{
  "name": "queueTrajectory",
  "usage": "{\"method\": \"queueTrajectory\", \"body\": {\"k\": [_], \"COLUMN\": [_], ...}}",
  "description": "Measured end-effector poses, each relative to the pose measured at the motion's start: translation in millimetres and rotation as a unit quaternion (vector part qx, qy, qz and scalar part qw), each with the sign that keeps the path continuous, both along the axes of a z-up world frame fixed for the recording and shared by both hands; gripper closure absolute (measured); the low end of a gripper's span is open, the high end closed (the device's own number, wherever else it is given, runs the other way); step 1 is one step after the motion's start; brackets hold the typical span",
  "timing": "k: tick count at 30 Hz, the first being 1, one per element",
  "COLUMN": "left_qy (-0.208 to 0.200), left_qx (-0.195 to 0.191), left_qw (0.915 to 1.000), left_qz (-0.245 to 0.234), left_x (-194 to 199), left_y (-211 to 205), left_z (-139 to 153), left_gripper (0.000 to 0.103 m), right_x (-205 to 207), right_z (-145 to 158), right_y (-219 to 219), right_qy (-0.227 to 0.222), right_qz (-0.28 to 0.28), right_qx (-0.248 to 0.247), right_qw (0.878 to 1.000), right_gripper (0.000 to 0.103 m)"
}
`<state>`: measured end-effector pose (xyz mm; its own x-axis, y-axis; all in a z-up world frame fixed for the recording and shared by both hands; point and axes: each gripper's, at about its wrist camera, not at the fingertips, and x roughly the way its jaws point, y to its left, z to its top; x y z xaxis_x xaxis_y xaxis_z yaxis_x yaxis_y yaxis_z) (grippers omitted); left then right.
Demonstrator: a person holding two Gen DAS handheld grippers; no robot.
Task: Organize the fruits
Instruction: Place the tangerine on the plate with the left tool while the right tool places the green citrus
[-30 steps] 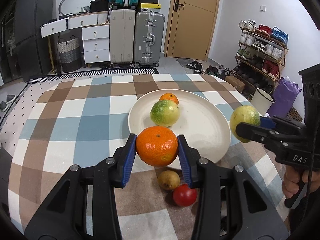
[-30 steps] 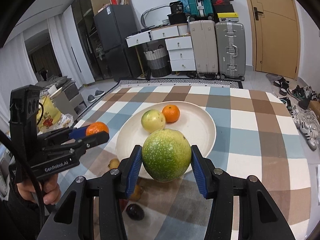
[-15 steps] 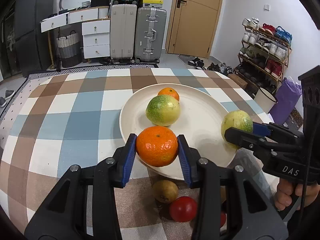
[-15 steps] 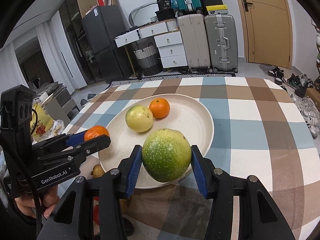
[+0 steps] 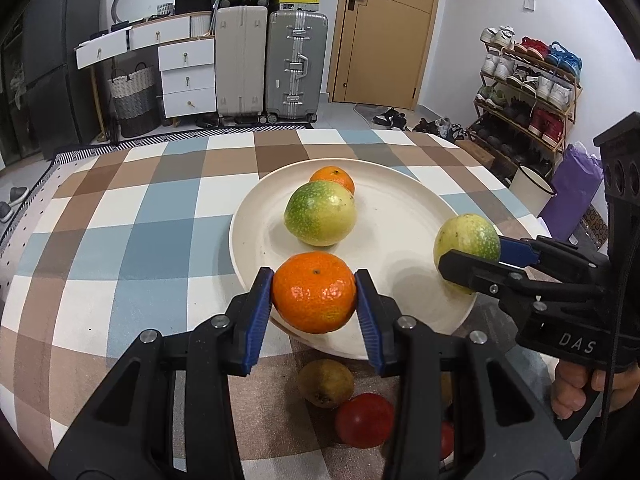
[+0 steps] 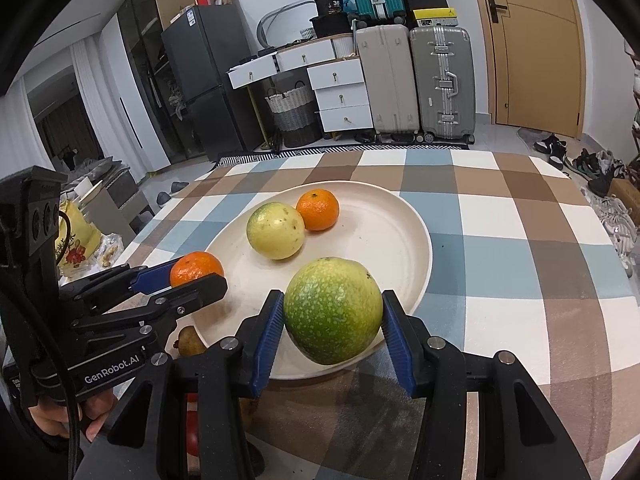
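— Moved since a second ago? Both held fruits carried forward, now hanging over the near part of the cream plate rather than short of its rim.

— Looks of the held ones? Bright orange mandarin, glossy, dimpled skin, small dark stem scar on top, pinched between the blue pads of the left gripper over the plate's near edge. Large round green fruit, speckled with pale dots and yellowing toward one side, clamped in the right gripper above the plate's near right rim.

— Touching the plate? Cannot tell from either view.

— Already on the plate? A yellow-green speckled fruit near the middle, with a smaller mandarin just behind, apparently touching.

— Off the plate? Close to the near rim, on the checked tablecloth: a dull olive-brown fruit and beside that a red tomato, partly hidden behind the left gripper's fingers.

— Farther out? Two suitcases against the wall, white drawers, a wooden door, a shoe rack at right.
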<state>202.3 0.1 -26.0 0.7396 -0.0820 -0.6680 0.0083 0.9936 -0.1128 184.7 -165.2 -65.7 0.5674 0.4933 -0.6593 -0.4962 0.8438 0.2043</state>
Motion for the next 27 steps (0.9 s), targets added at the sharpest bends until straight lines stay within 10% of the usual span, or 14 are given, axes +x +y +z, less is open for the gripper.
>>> {"method": "queueTrajectory", "body": {"k": [27], "left_qy": [0.015], "left_qx": [0.003], "left_qw": [0.9998], "left_qz": [-0.012], "left_x": [-5], "left_y": [4], "left_z": [-1], "left_gripper": [0.062], "right_x": [-10], "right_z": [3], "right_y": [0], "right_qy": [-0.029], "right_qz": [0.002], "right_qx": [-0.032], "right_qw": [0.999], "right_gripper": [0.049]}}
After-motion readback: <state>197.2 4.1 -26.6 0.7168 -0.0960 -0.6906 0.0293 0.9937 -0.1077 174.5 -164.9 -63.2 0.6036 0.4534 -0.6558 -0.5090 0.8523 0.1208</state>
